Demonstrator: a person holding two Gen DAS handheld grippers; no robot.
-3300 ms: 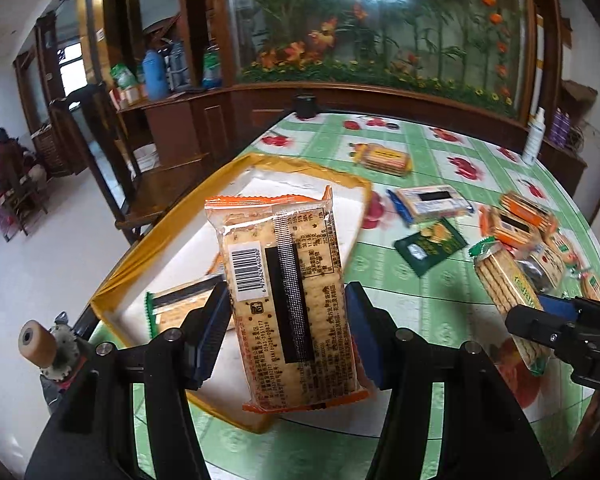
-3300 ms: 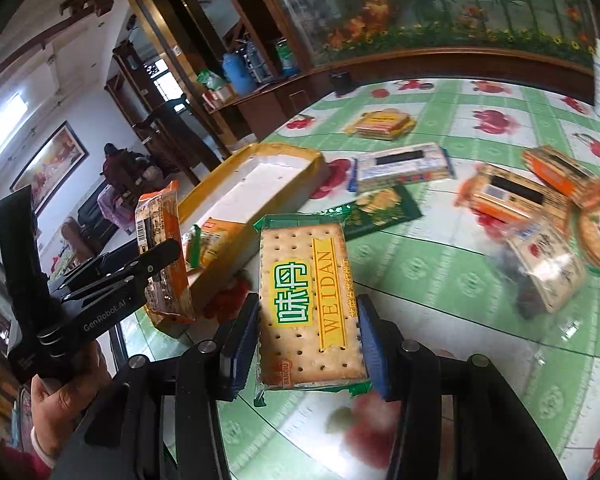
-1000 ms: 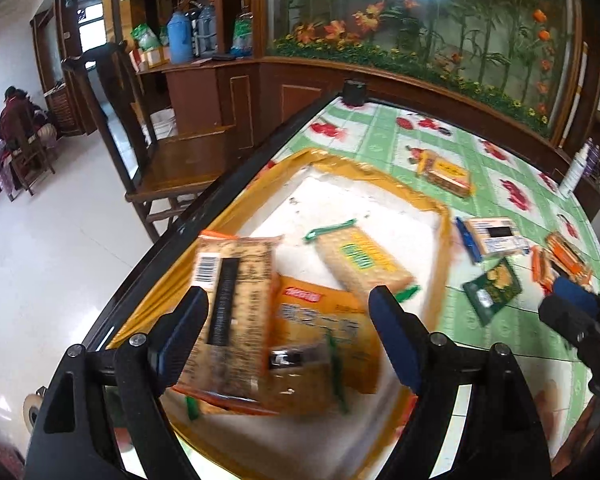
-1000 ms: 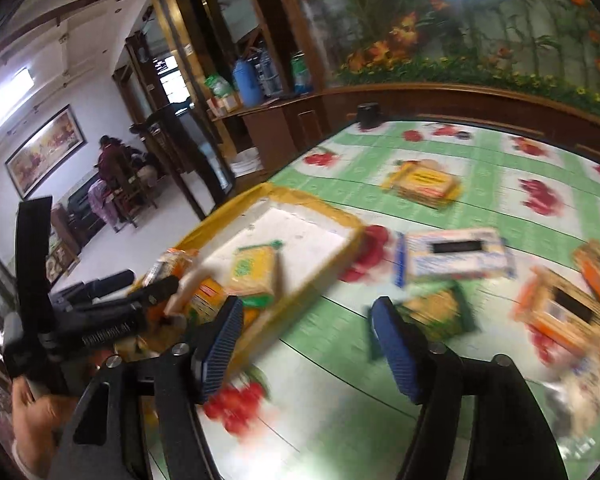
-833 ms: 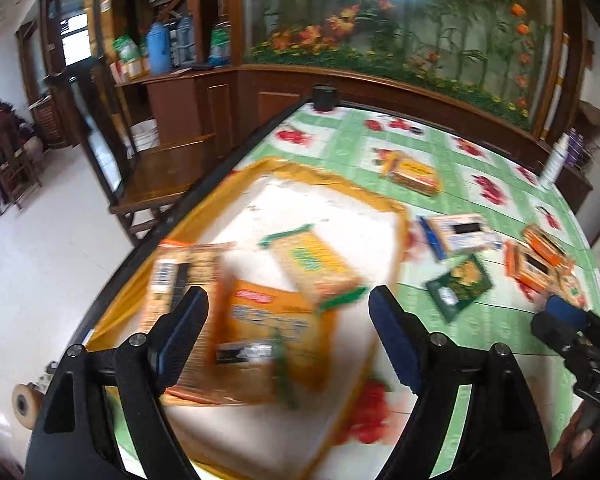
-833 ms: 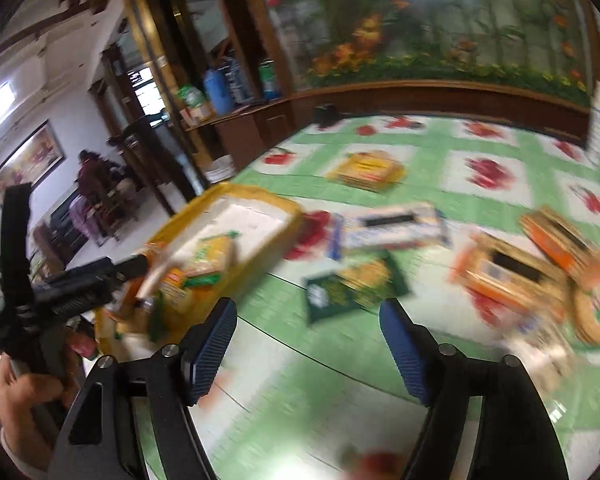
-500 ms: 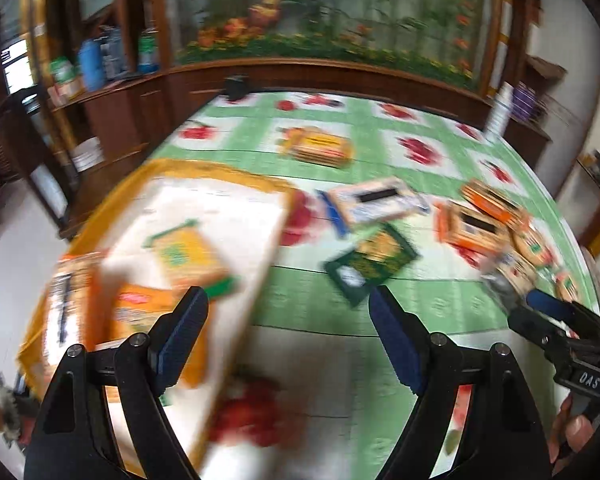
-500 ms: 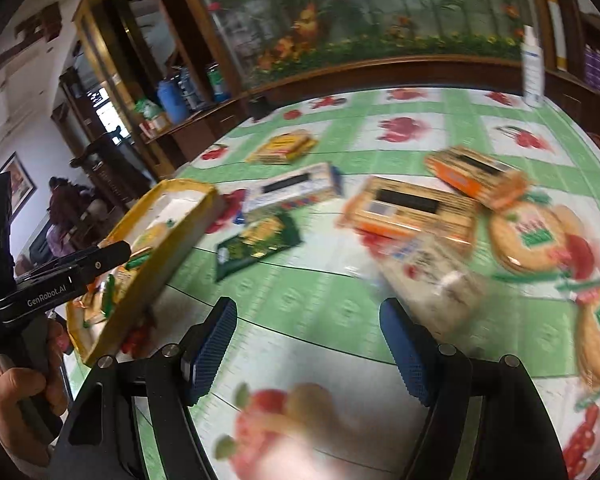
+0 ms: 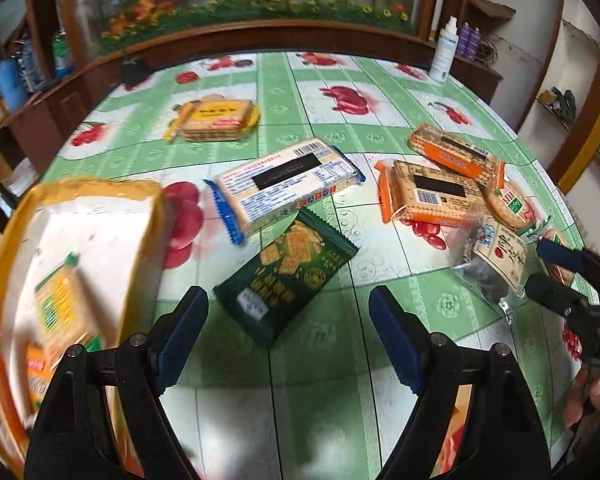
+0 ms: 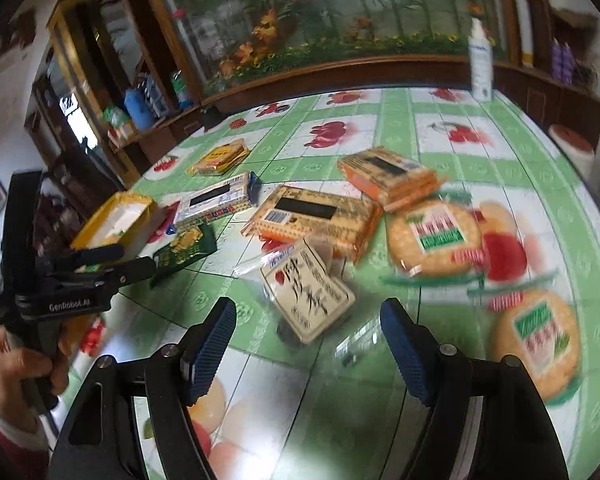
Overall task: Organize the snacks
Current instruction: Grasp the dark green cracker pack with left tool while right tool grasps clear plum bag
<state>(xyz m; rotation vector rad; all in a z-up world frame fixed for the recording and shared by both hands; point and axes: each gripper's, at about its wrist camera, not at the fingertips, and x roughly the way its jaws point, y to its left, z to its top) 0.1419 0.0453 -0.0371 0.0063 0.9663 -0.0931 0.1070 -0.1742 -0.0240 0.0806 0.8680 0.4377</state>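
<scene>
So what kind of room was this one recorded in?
Probably a home dining or living room: a table under a fruit-print green tablecloth, a wooden cabinet with bottles, and a floral glass panel behind.

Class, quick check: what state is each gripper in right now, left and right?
Left gripper: open, empty, above the green packet.
Right gripper: open, has just been opening, nothing held; the clear packet lies ahead of its fingers.

Ahead of the left gripper (image 9: 288, 334), between its pads' lines, lies the dark packet (image 9: 286, 280); the tray (image 9: 4, 224) sits to its left, holding packets. Ahead of the right gripper (image 10: 308, 338) lies the clear-wrapped packet (image 10: 306, 294), round crackers (image 10: 436, 236) to its right
</scene>
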